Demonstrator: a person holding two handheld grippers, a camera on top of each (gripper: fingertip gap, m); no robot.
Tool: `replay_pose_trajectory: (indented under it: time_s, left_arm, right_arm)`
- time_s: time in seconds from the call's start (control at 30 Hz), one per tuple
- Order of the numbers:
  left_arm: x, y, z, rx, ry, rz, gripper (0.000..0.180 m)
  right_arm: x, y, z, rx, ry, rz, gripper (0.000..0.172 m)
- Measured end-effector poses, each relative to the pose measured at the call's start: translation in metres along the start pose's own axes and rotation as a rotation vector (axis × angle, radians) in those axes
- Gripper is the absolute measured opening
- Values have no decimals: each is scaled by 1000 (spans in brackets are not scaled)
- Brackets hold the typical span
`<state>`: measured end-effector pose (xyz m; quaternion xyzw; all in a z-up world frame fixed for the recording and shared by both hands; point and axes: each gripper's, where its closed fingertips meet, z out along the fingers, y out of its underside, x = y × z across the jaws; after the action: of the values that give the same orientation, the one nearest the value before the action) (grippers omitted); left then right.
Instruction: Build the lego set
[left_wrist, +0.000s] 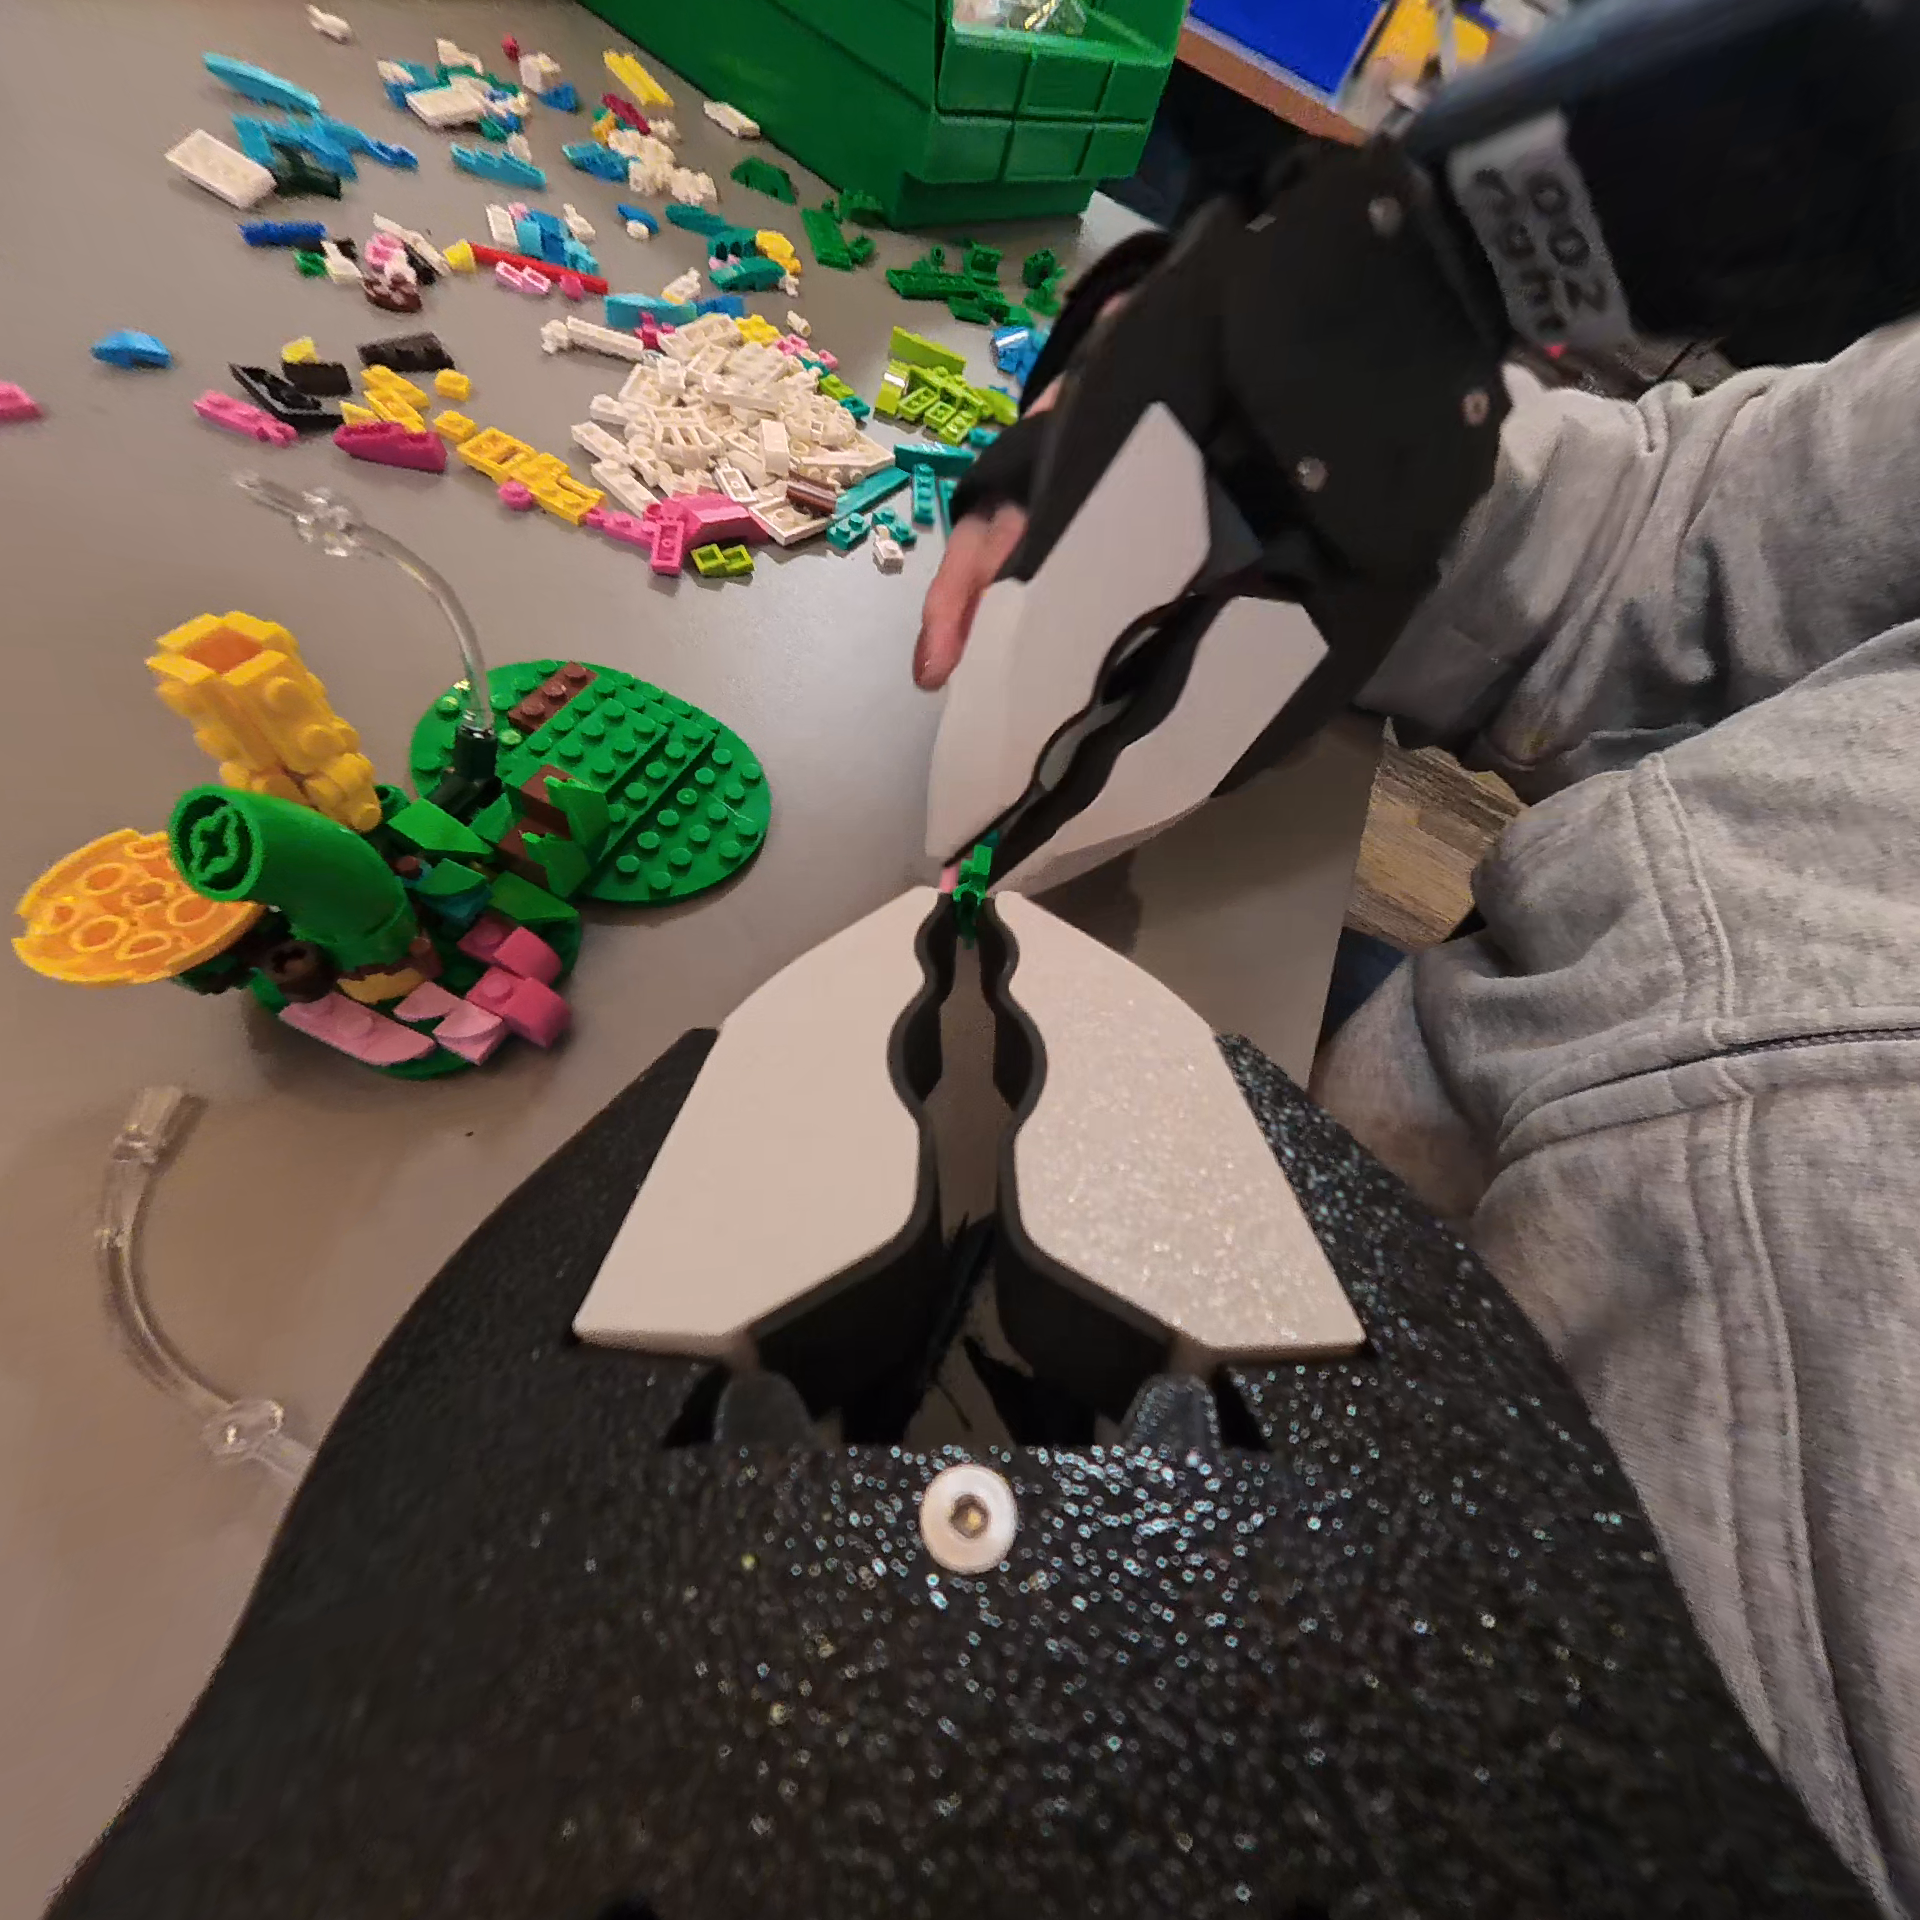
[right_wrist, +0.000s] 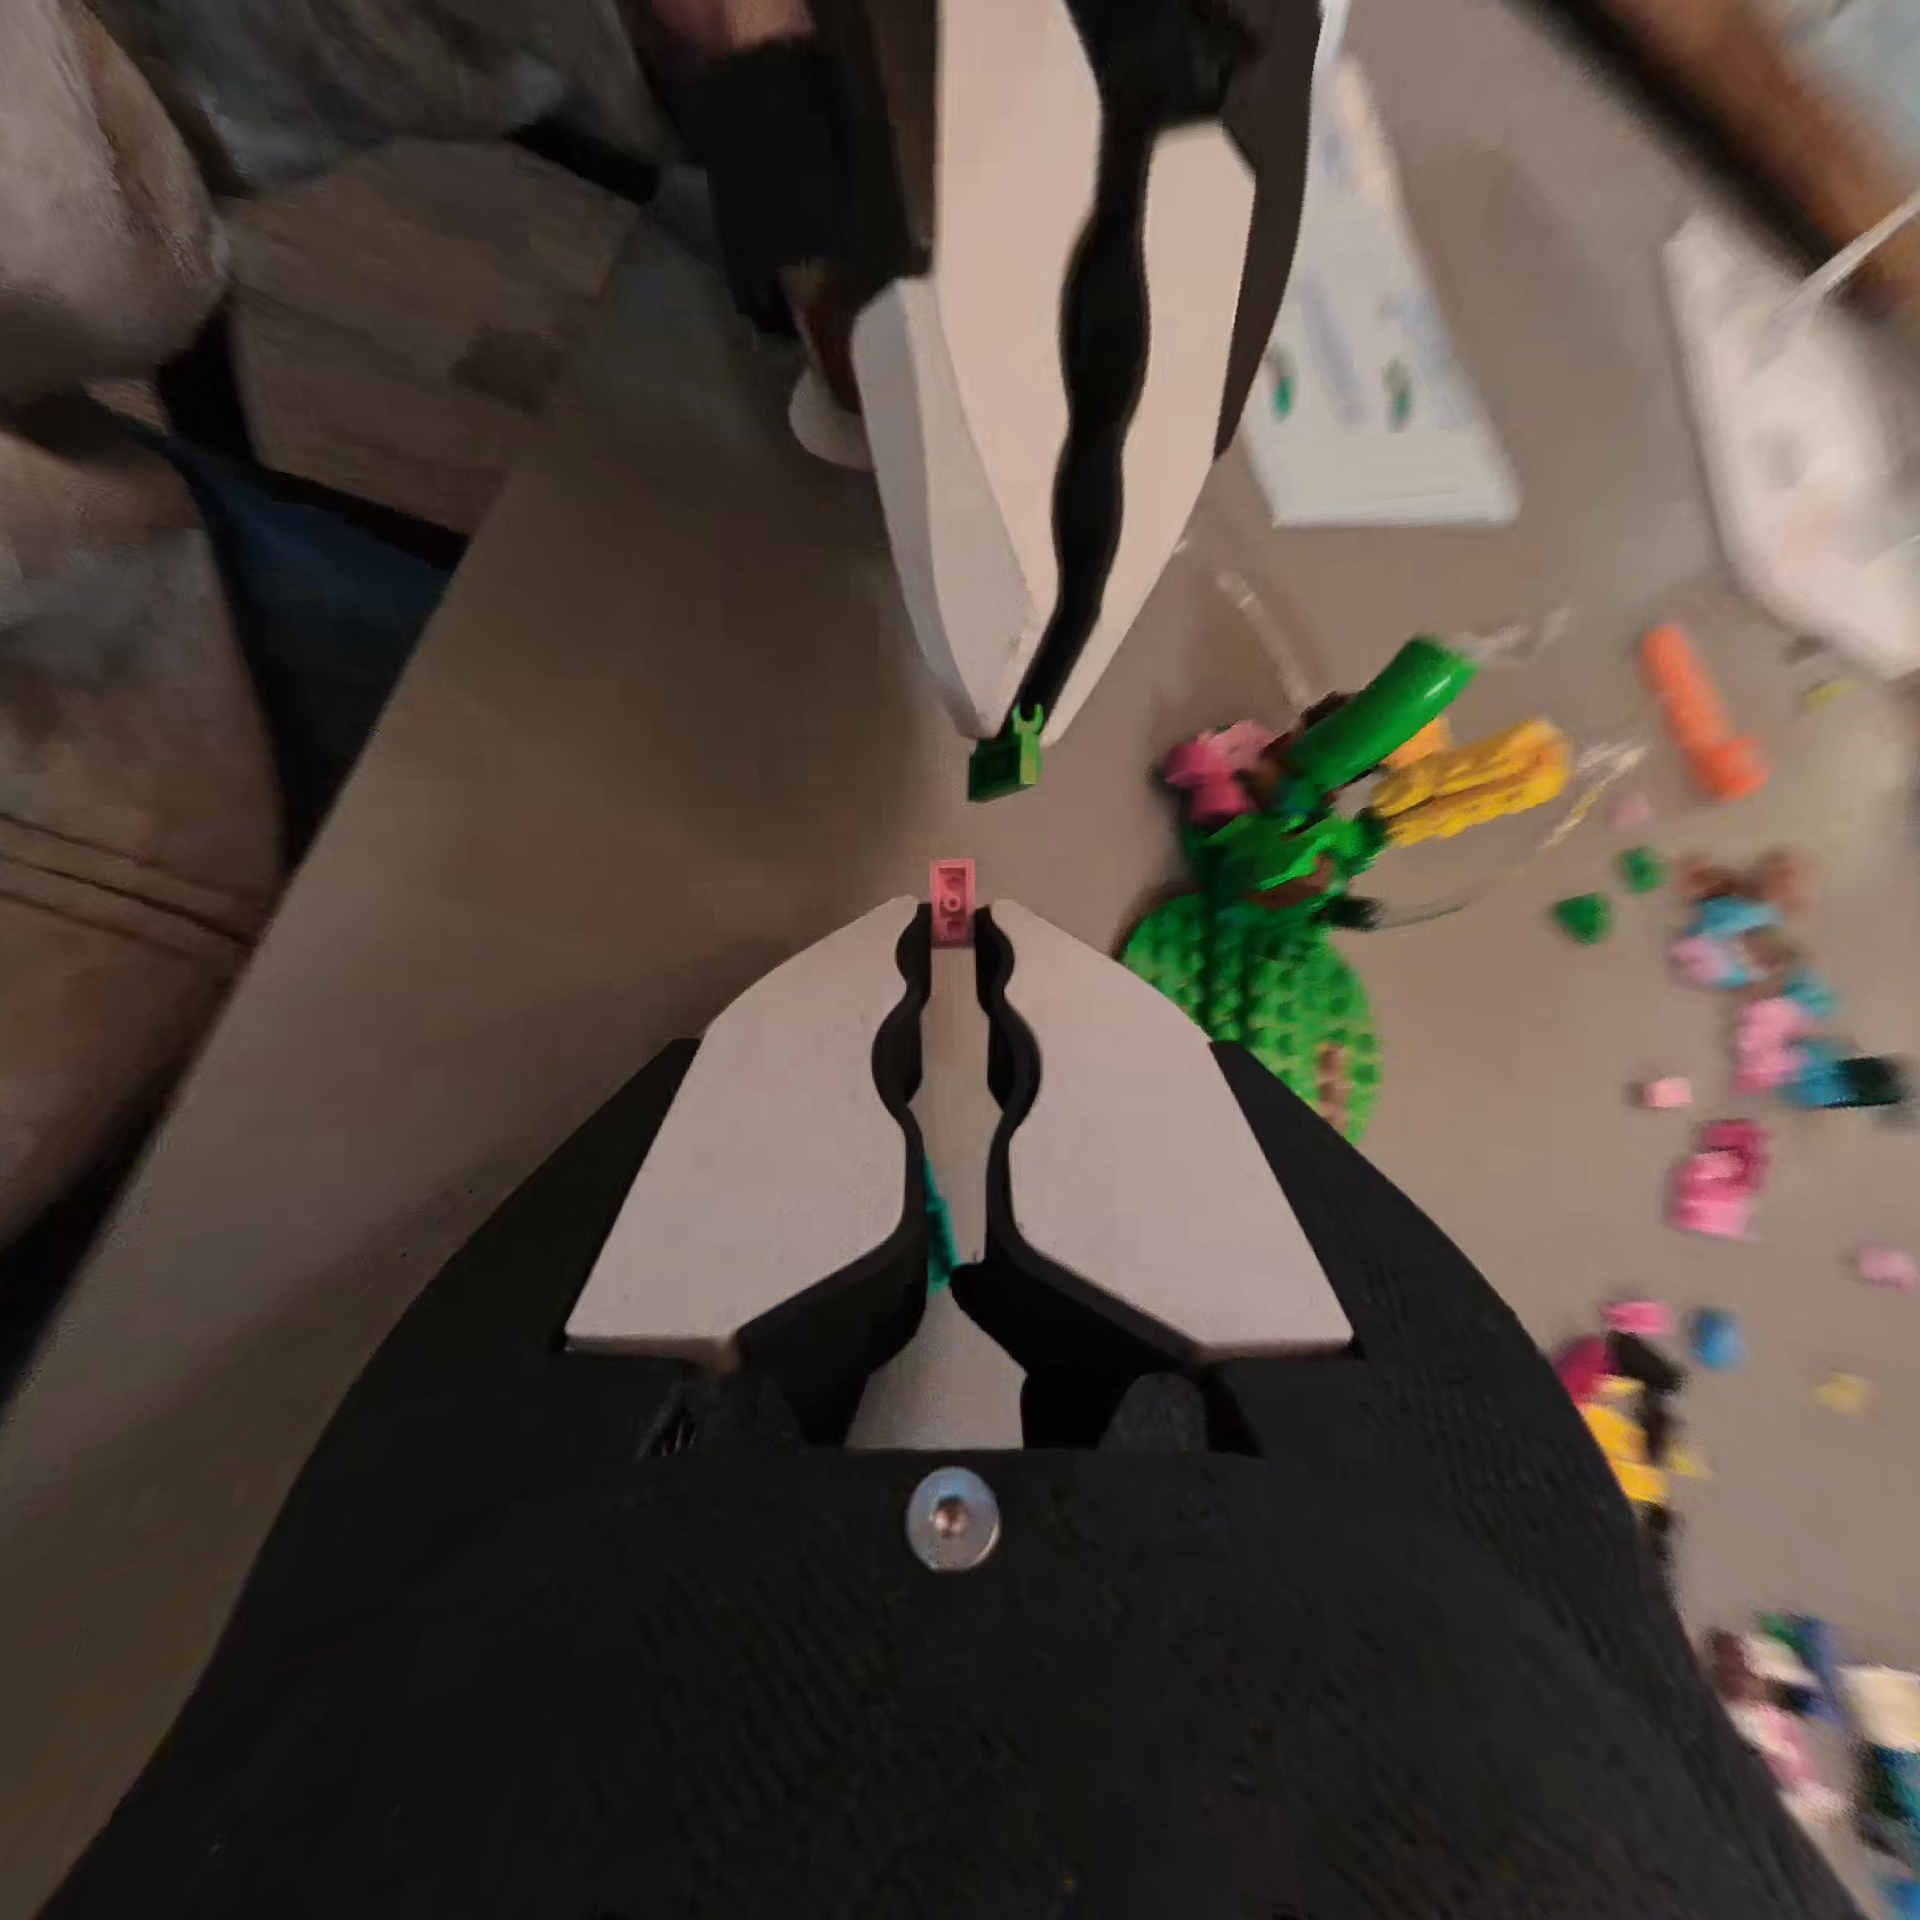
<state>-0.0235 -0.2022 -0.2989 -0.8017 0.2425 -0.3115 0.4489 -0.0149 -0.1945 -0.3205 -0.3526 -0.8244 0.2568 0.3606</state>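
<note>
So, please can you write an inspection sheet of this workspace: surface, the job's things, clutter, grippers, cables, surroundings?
Surface: grey table, bare near its front edge.
Job's things: small green clip piece; small pink plate; flower model on round green plates.
Clutter: loose bricks, a white pile among them; clear curved tubes; printed sheet.
Grippers: left gripper is shut on the green clip piece; right gripper is shut on the pink plate; the tips face each other, close together.
Cables: nothing seen.
Surroundings: green bin; grey sleeve.
</note>
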Motion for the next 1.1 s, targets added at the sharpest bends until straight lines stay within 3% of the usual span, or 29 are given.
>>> replay_pose_trajectory:
  time_s: [0.03, 0.23, 0.33, 0.43, 0.57, 0.7, 0.77, 0.93, 1.03, 1.1]
  left_arm:
    - [-2, -1, 0, 9, -12, 3, 5]
    - [-1, 4, 3, -23, -3, -42, 5]
    - [-10, 13, 4, -98, -83, -27, 5]
    - [-15, 22, 7, -205, -162, 100, 5]
    - [-26, 30, 8, -350, -290, 382, 5]
    - [-23, 32, 7, -415, -310, 500, 5]
    - [-20, 34, 6, -436, -294, 492, 5]
    - [-13, 38, 4, -461, -220, 253, 56]
    - [-8, 23, 8, -355, -193, 181, 44]
    - [-2, 24, 10, -360, -168, 154, 40]
  right_arm:
    - [4, -2, -3, 15, 71, -77, 6]
    - [-5, 9, -1, -85, 125, -289, 6]
    - [2, 6, -5, -85, 181, -343, 6]
    - [7, 10, -8, -125, 213, -383, 6]
    - [8, 13, -8, -144, 213, -379, 6]
    - [12, 10, -13, -110, 242, -375, 6]
    - [14, 8, -17, -86, 277, -394, 6]
    - [16, 3, -23, -54, 370, -521, 6]
    - [16, 0, -25, -42, 395, -563, 6]
    - [15, -1, -26, -38, 411, -593, 6]
